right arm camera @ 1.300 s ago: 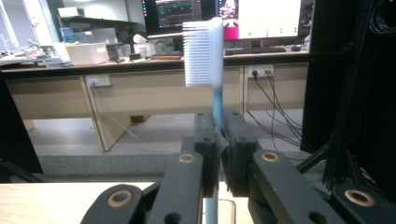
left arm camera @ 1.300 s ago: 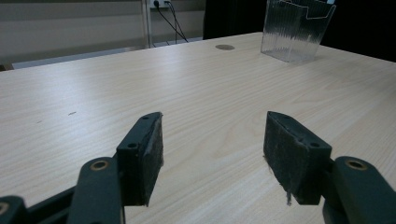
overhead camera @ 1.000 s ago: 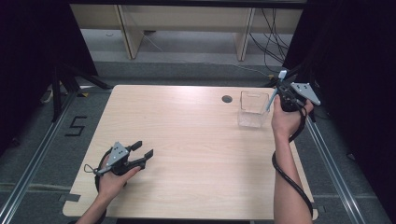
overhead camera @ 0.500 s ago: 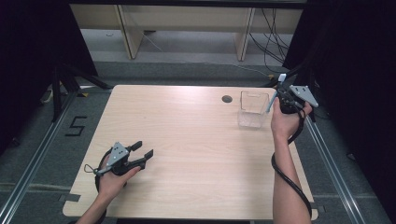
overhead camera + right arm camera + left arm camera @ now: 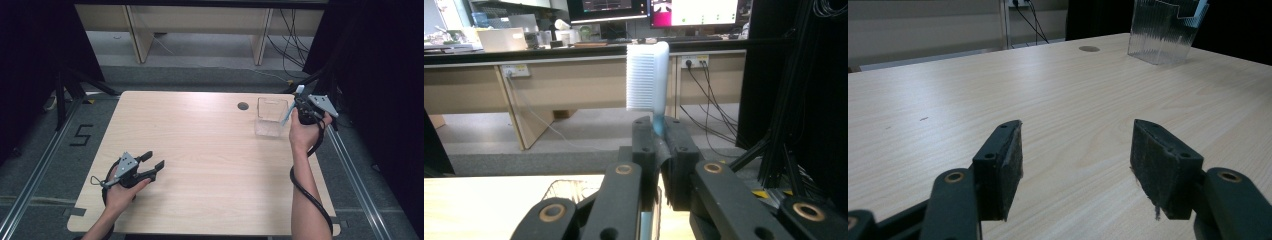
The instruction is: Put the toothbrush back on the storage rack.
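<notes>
From the high view we see the left gripper (image 5: pixel 152 166) resting low on the wooden table (image 5: pixel 200 150) near its front left, jaws spread with nothing between them. The right gripper (image 5: pixel 299 106) is held at the table's far right edge, just beside a clear plastic container (image 5: pixel 270 117), with a toothbrush (image 5: pixel 289 112) slanting from it toward the container.

In the left gripper view, both pads (image 5: pixel 1009 165) stand wide apart over bare wood, the ribbed container (image 5: pixel 1164 31) far ahead.

In the right gripper view, the jaws pinch the toothbrush (image 5: pixel 648 80) by its blue neck, white bristled head upright above them.
</notes>
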Motion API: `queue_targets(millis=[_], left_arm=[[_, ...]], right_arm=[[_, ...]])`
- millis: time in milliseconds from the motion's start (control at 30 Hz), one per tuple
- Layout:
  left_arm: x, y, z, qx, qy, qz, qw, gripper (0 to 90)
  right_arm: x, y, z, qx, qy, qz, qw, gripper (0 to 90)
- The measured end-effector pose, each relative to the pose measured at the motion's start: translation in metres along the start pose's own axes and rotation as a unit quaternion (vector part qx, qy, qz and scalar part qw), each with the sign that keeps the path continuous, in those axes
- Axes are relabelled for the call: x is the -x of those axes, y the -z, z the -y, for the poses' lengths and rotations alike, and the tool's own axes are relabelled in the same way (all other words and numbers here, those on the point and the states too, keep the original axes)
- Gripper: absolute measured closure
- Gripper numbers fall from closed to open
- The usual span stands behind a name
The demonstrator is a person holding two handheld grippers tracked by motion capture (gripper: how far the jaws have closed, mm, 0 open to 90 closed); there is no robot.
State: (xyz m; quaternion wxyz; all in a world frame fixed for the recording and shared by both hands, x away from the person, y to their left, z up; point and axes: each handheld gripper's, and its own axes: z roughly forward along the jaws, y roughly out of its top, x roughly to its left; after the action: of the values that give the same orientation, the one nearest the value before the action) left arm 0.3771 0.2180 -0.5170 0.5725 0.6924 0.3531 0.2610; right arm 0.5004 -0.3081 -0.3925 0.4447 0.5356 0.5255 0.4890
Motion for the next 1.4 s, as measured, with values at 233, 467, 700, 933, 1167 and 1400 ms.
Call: queue_targets(millis=[233,467,700,933,1167,1400], left_arm=[[0.000,0.000,0.000,0.000,0.002,-0.001,1.0000,37.5],[0.000,0.000,0.000,0.000,-0.001,0.000,1.0000,37.5],[-0.001,0.000,0.000,-0.007,-0.011,-0.002,0.9999,37.5],[-0.001,0.000,0.000,-0.006,-0.010,-0.002,0.9999,37.5],[-0.001,0.000,0.000,-0.006,-0.009,-0.002,0.9999,37.5],[-0.001,0.000,0.000,-0.005,-0.011,-0.001,0.9999,37.5]], right_arm=[[0.000,0.001,0.004,-0.005,-0.004,0.002,1.0000,85.7],[0.001,0.001,0.008,-0.010,0.000,0.003,0.9999,85.8],[0.000,0.000,0.014,-0.012,-0.001,0.003,0.9999,85.8],[-0.001,0.000,0.020,-0.019,-0.004,0.002,0.9998,85.7],[0.000,0.000,0.026,-0.028,-0.005,0.004,0.9996,85.7],[0.001,-0.001,0.031,-0.029,-0.004,0.007,0.9995,85.7]])
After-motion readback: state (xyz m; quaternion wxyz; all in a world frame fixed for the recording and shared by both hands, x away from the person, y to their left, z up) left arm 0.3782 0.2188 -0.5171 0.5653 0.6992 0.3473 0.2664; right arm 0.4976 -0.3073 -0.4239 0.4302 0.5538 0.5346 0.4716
